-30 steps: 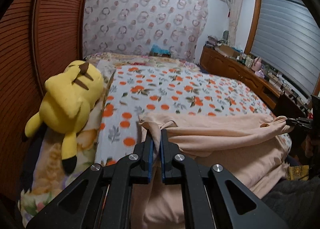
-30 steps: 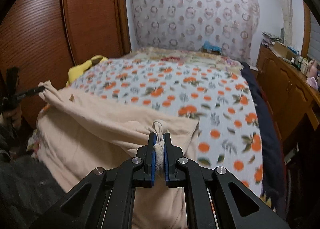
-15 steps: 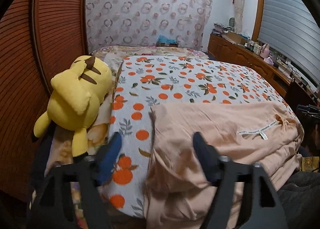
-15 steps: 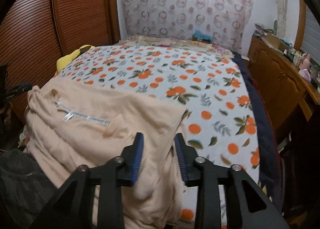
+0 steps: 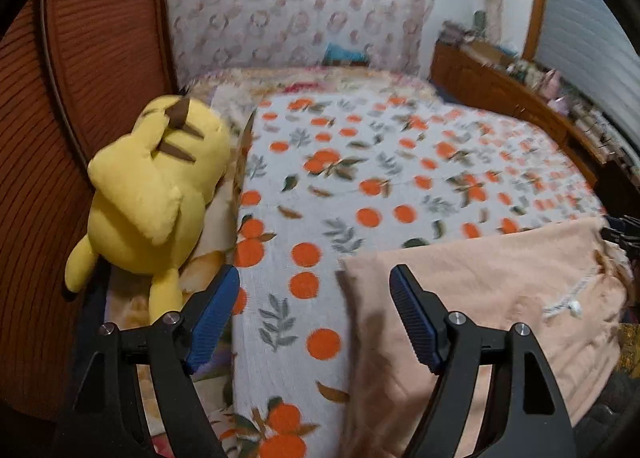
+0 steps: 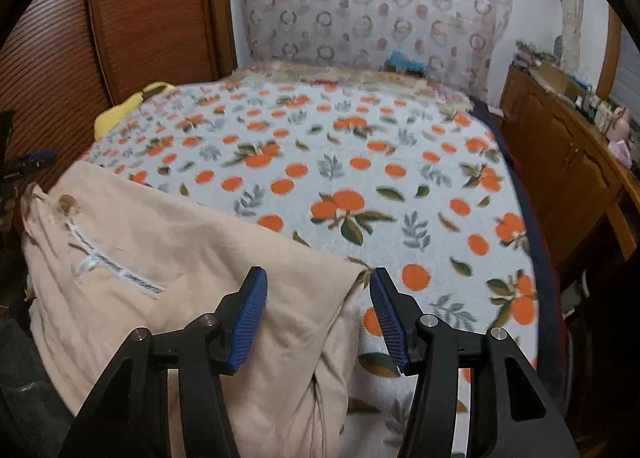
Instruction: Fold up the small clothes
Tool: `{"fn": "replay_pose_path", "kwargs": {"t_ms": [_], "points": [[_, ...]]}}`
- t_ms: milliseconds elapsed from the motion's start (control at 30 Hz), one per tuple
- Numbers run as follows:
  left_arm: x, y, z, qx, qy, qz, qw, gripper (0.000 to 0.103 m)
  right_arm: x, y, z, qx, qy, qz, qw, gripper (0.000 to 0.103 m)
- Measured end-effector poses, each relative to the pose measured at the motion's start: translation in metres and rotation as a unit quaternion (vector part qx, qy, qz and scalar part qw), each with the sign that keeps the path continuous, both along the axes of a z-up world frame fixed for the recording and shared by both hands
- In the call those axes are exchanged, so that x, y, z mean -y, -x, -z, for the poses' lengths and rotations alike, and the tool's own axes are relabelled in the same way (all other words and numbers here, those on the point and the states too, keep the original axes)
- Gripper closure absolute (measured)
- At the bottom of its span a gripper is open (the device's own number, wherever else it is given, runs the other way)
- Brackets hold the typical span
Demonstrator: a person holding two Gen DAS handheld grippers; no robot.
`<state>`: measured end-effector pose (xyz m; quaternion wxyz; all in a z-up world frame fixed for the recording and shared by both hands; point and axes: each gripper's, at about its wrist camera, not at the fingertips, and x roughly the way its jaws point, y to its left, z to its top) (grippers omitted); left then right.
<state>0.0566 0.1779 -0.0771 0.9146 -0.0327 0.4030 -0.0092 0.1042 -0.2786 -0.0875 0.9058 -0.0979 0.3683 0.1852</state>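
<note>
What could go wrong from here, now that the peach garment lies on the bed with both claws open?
The peach garment hangs over the bed's near edge, so it could slide off. The right claw, whose jaws have just been opening, straddles the folded corner and might drag it. The left claw is near the yellow plush toy.

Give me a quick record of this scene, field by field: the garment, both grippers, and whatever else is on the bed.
garment: peach garment, lying on the near edge of the bed, released
surface: orange-print bedspread
left gripper: open, jaws just opened, nothing pressed between them
right gripper: open, jaws just opened further, over the garment's corner
label: white tag showing on the garment
other: yellow plush toy beside the bedspread
</note>
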Motion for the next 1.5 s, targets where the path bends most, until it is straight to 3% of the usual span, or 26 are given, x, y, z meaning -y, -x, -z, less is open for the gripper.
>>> {"fn": "replay_pose_path", "kwargs": {"t_ms": [333, 533, 600, 667, 700, 767, 867, 933, 1133, 1367, 1500], "points": [[0.005, -0.021, 0.024, -0.04, 0.022, 0.028, 0.9986, 0.025, 0.0, -0.016, 0.012, -0.012, -0.008, 0.01, 1.0, 0.046], [0.003, -0.022, 0.022, -0.039, 0.057, 0.053, 0.9962, 0.046, -0.007, -0.015, 0.016, -0.014, -0.001, -0.016, 1.0, 0.047], [0.007, -0.022, 0.021, -0.042, 0.065, 0.066, 0.9948, 0.05, -0.01, -0.014, 0.016, -0.014, 0.002, -0.023, 1.0, 0.054], [0.014, -0.021, 0.021, -0.044, 0.068, 0.079, 0.9936, 0.058, -0.011, -0.014, 0.016, -0.016, -0.005, -0.033, 0.999, 0.073], [0.017, -0.021, 0.021, -0.046, 0.07, 0.087, 0.9927, 0.061, -0.012, -0.013, 0.017, -0.018, -0.008, -0.04, 0.999, 0.077], [0.024, -0.02, 0.02, -0.05, 0.071, 0.102, 0.9909, 0.084, -0.016, -0.009, 0.017, -0.016, -0.005, -0.052, 0.999, 0.09], [0.026, -0.014, 0.01, -0.026, 0.069, 0.098, 0.9925, 0.095, -0.02, 0.001, 0.012, 0.003, 0.001, -0.061, 0.998, 0.093], [0.025, -0.005, -0.012, 0.008, 0.069, 0.098, 0.9927, 0.095, -0.021, 0.014, -0.003, 0.049, 0.018, -0.034, 0.998, 0.093], [0.038, 0.026, -0.096, 0.098, 0.053, 0.114, 0.9872, 0.096, -0.01, 0.052, -0.075, 0.127, -0.012, -0.043, 0.991, 0.094], [0.049, 0.06, -0.2, 0.214, 0.04, 0.122, 0.9683, 0.096, -0.002, 0.091, -0.171, 0.223, 0.005, -0.056, 0.973, 0.094], [0.044, 0.075, -0.256, 0.276, 0.033, 0.115, 0.9537, 0.096, 0.008, 0.118, -0.229, 0.291, 0.014, -0.046, 0.955, 0.094]]}}
